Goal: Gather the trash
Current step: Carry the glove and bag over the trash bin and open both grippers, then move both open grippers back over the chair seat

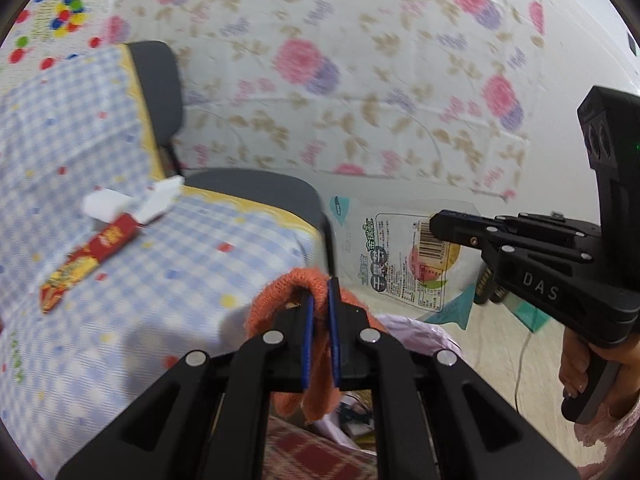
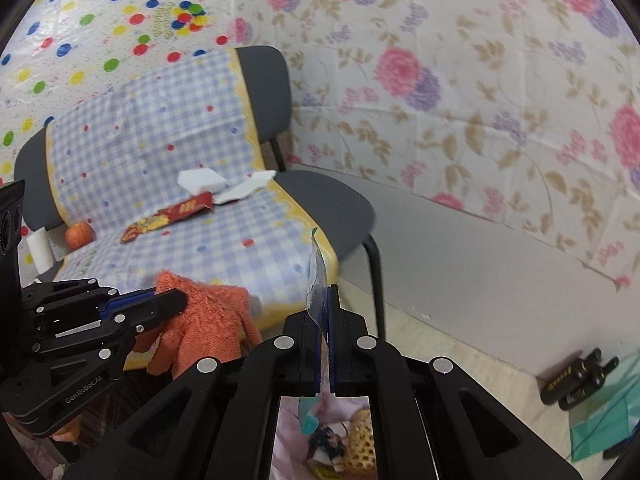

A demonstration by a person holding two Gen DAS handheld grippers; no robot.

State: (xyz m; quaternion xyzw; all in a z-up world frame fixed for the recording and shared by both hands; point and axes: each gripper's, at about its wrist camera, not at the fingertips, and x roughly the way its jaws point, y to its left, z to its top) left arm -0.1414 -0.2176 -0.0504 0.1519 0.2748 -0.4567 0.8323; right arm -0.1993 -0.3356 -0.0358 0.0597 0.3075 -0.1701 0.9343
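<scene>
Left to right. Well beyond and to the left of your left gripper (image 1: 321, 304), a long red-and-yellow foil snack wrapper (image 1: 86, 258) and two crumpled white paper pieces (image 1: 132, 202) lay on the blue-and-white checked cloth (image 1: 80, 140) draped over the dark grey padded chair (image 1: 256, 184); in the right wrist view a small orange-red fruit (image 2: 79, 235) sat at the cloth's far left edge. These were not yet collected.

Your left jaws were clenched on a fuzzy orange knitted cloth (image 1: 288, 292), which looped over the fingertips and hung down between and below them. You risked that loose fold sliding out, since only a thin bunch sat between the pads, and the dangling end could have snagged on the chair's edge just beside it.

Below both sets of jaws lay a pale pink plastic bag (image 1: 416, 332) already holding rubbish.

Your right gripper (image 2: 325, 308) was closed on a clear printed plastic food pouch (image 1: 400, 256), pinched edge-on so that it stood up past the fingertips. You held only its margin; slick film could have slipped or twisted free before it hung squarely over the bag, and would then have dropped to the floor beside it.

With both grippers close together, you could also have knocked one against the other.
</scene>
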